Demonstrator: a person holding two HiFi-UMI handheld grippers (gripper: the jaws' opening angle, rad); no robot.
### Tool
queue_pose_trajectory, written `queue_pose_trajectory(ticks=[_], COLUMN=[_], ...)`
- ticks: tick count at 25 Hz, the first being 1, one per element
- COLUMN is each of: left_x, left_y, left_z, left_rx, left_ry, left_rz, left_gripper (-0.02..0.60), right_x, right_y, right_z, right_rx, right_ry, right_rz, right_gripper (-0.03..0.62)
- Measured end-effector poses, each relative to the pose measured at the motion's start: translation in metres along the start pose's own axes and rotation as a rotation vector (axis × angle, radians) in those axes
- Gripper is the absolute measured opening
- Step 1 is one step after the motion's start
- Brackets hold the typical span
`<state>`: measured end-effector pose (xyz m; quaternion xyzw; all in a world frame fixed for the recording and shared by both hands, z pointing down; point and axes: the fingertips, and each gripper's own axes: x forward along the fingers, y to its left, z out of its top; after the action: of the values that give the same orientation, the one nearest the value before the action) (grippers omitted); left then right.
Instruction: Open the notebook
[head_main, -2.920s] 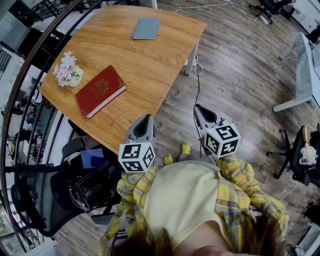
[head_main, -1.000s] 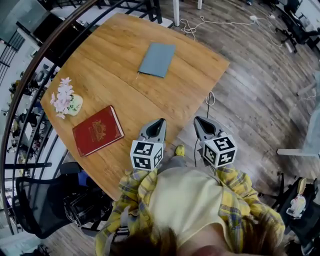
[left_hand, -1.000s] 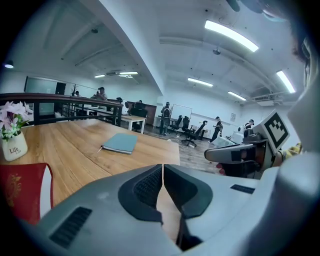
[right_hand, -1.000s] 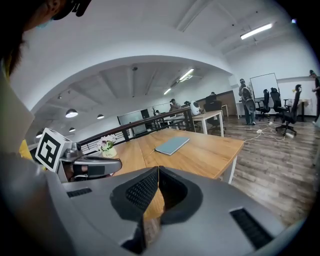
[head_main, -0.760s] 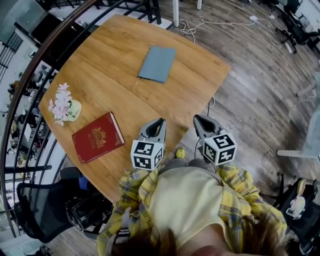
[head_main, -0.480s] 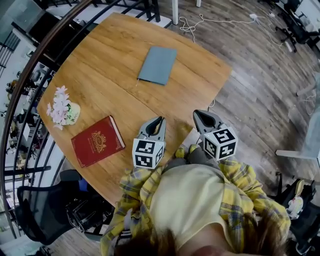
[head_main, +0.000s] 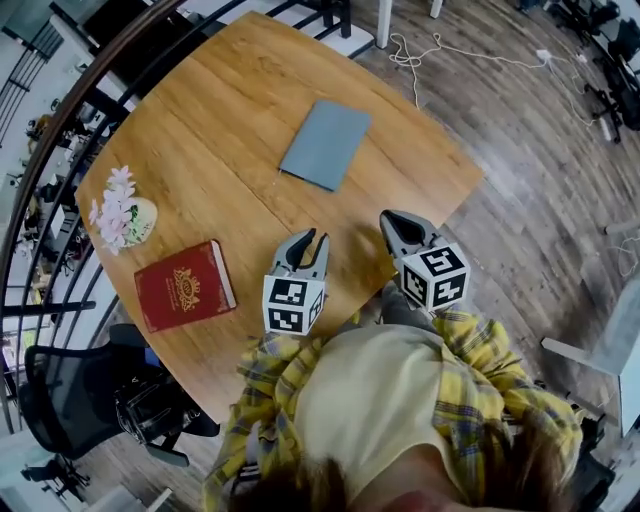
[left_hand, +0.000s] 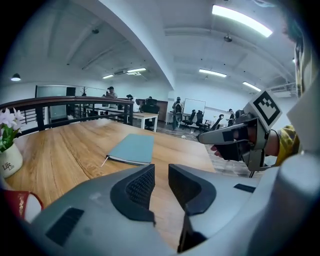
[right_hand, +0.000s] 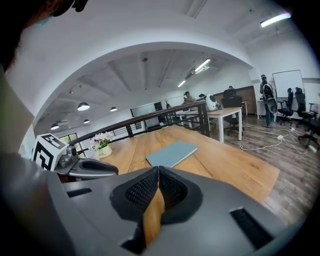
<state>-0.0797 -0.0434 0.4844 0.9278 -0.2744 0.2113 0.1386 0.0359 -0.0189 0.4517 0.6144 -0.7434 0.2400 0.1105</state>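
Wide wooden bench (head_main: 200, 110). Grey notebook (head_main: 326, 144) flat and closed at 12 o'clock, well apart from both tools. Left hand-held gripper (head_main: 306, 241) slightly parted, just been opening, nothing between; right hand-held gripper (head_main: 396, 224) closed, empty. Best to reach on and catch only the cover's free edge.

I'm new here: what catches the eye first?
A closed grey notebook lies in the middle of the table, a red book and pink flowers toward its left edge. Nearer, the left gripper has just been opening its fingers, nothing between them; the right gripper is shut.
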Motion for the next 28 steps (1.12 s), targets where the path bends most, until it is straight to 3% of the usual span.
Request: queue_pose_trajectory(ticks=[13, 18, 24, 28], left_x=[0.093, 0.115, 0.146, 0.159], left_y=[0.005, 0.018, 0.02, 0.032], left_z=[0.039, 0.036, 0.025, 0.017], left_rx=[0.021, 0.121, 0.196, 0.33], left_ry=[0.074, 0.143, 0.242, 0.339], left_rz=[0.171, 0.259, 0.271, 0.34], left_gripper=[0.081, 0.088, 0.129, 0.137], right_x=[0.044, 0.055, 0.071, 0.081], right_y=[-0.071, -0.084, -0.096, -0.1], right_z=[0.027, 0.029, 0.025, 0.027], right_rx=[-0.027, -0.039, -0.05, -0.064], right_ry=[0.064, 0.082, 0.127, 0.149], right_rz=[0.161, 0.204, 0.255, 0.298], right_gripper=[0.064, 0.064, 0.064, 0.064])
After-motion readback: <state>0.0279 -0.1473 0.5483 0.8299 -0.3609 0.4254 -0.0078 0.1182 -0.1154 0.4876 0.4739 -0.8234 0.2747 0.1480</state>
